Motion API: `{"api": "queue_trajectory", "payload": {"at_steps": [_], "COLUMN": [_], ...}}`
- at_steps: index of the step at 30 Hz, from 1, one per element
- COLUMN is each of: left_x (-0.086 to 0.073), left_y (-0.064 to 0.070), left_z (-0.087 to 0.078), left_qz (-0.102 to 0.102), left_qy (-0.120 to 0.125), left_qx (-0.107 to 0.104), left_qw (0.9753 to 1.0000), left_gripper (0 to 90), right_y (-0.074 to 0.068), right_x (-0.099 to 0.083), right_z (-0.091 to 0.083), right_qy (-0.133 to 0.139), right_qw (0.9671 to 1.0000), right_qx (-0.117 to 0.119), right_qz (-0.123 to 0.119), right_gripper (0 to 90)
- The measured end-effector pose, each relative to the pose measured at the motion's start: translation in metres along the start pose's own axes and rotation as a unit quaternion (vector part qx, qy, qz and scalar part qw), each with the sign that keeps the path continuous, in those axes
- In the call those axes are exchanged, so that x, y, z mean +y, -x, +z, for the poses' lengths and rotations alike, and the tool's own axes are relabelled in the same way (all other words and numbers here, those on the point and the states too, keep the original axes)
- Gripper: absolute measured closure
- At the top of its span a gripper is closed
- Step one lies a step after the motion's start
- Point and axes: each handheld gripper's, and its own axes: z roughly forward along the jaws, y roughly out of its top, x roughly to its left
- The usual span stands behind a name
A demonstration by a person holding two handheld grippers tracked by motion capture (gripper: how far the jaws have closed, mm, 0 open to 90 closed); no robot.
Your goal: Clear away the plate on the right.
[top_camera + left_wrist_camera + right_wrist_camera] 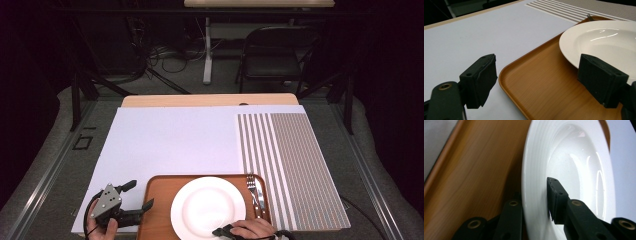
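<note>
The white plate rim is clamped by the right tool for lifting off the tray; the left tool is held released beside it.

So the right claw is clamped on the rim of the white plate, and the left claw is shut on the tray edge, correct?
Not quite. The left claw is open, its jaws straddling the tray edge without gripping, as the left gripper view shows. The right claw does clamp the white plate rim.

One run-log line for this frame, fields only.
right gripper: shut on plate rim | left gripper: open, straddling tray left edge | fork: on tray, right of plate
</note>
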Motion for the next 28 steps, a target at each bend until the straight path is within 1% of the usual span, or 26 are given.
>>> {"api": "queue_trajectory", "payload": {"at_steps": [1,2,5,6,7,8,9,10,11,12,13,14,15,16,17,18,19,20,21,22,23,24,25,26,27,28], "left_x": [0.0,0.0,0.0,0.0,0.0,0.0,0.0,0.0,0.0,0.0,0.0,0.0,0.0,0.0,0.0,0.0,0.0,0.0,0.0,0.0,0.0,0.0,0.0,0.0,0.0,0.0], "left_y": [0.0,0.0,0.0,0.0,0.0,0.0,0.0,0.0,0.0,0.0,0.0,0.0,0.0,0.0,0.0,0.0,0.0,0.0,0.0,0.0,0.0,0.0,0.0,0.0,0.0,0.0], "left_z": [0.0,0.0,0.0,0.0,0.0,0.0,0.0,0.0,0.0,0.0,0.0,0.0,0.0,0.0,0.0,0.0,0.0,0.0,0.0,0.0,0.0,0.0,0.0,0.0,-0.001,-0.001], "left_qz": [0.0,0.001,0.0,0.001,0.001,0.001,0.001,0.001,0.001,0.001,0.001,0.001,0.001,0.001,0.002,0.001,0.001,0.001,0.001,0.001,0.001,0.001,0.001,0.002,0.001,0.001], "left_qy": [-0.001,-0.002,-0.002,0.0,-0.002,-0.001,-0.002,-0.001,-0.002,-0.002,-0.002,-0.002,-0.002,-0.001,-0.002,-0.002,-0.002,-0.002,-0.002,-0.003,-0.002,-0.002,-0.002,-0.002,-0.002,-0.002], "left_qx": [-0.001,-0.001,-0.001,0.0,0.0,0.001,0.0,0.001,0.0,-0.001,0.0,-0.001,0.0,0.001,0.0,0.0,0.0,-0.002,0.0,0.0,-0.001,-0.001,-0.001,-0.001,0.0,0.0], "left_qw": [1.0,1.0,1.0,1.0,1.0,1.0,1.0,1.0,1.0,1.0,1.0,1.0,1.0,1.0,1.0,1.0,1.0,1.0,1.0,1.0,1.0,1.0,1.0,1.0,1.0,1.0], "left_gripper": [15.9,15.9,15.9,15.9,15.9,15.9,15.9,15.9,15.9,15.9,15.9,15.9,15.9,15.9,15.9,15.9,15.9,16.0,15.9,15.9,15.9,15.9,15.9,16.0,15.9,15.9], "right_y": [0.0,0.0,-0.002,-0.002,-0.002,-0.002,-0.001,-0.001,-0.001,-0.001,0.0,-0.001,0.0,0.0,0.0,0.001,0.002,0.003,0.004,0.005,0.005,0.007,0.007,0.01,0.011,0.011], "right_x": [-0.001,-0.001,-0.003,-0.004,-0.004,-0.004,-0.005,-0.005,-0.006,-0.007,-0.007,-0.007,-0.008,-0.008,-0.009,-0.01,-0.012,-0.014,-0.015,-0.016,-0.019,-0.021,-0.023,-0.025,-0.029,-0.032], "right_z": [0.003,0.002,0.003,0.005,0.004,0.004,0.004,0.003,0.003,0.004,0.002,0.002,0.001,0.0,-0.001,-0.003,-0.006,-0.007,-0.01,-0.012,-0.015,-0.019,-0.021,-0.025,-0.03,-0.035], "right_qy": [0.012,0.003,0.0,0.01,0.001,0.004,0.006,0.011,0.015,0.028,0.023,0.033,0.028,0.031,0.034,0.043,0.058,0.067,0.069,0.071,0.079,0.076,0.089,0.091,0.096,0.099], "right_qw": [0.9999,1.0,0.9999,0.9998,0.9998,0.9998,0.9996,0.9995,0.9994,0.9992,0.9993,0.9989,0.999,0.9988,0.9988,0.9984,0.9975,0.9969,0.9968,0.9964,0.9948,0.9941,0.992,0.9913,0.9879,0.9847], "right_qx": [0.002,0.006,0.012,0.013,0.015,0.016,0.022,0.027,0.027,0.025,0.028,0.033,0.033,0.032,0.033,0.034,0.037,0.04,0.041,0.043,0.05,0.057,0.058,0.06,0.063,0.063], "right_qz": [-0.007,-0.007,-0.008,-0.008,-0.01,-0.014,-0.014,-0.01,-0.013,-0.012,-0.012,-0.008,-0.013,-0.018,-0.009,-0.013,-0.015,-0.008,0.004,0.02,0.042,0.053,0.067,0.073,0.104,0.129], "right_gripper": [72.7,71.6,69.6,69.0,68.7,68.5,67.4,64.3,60.8,57.7,54.6,53.8,52.8,51.1,49.4,49.4,48.7,48.4,46.6,45.3,45.1,42.6,37.6,33.0,29.4,27.2]}}
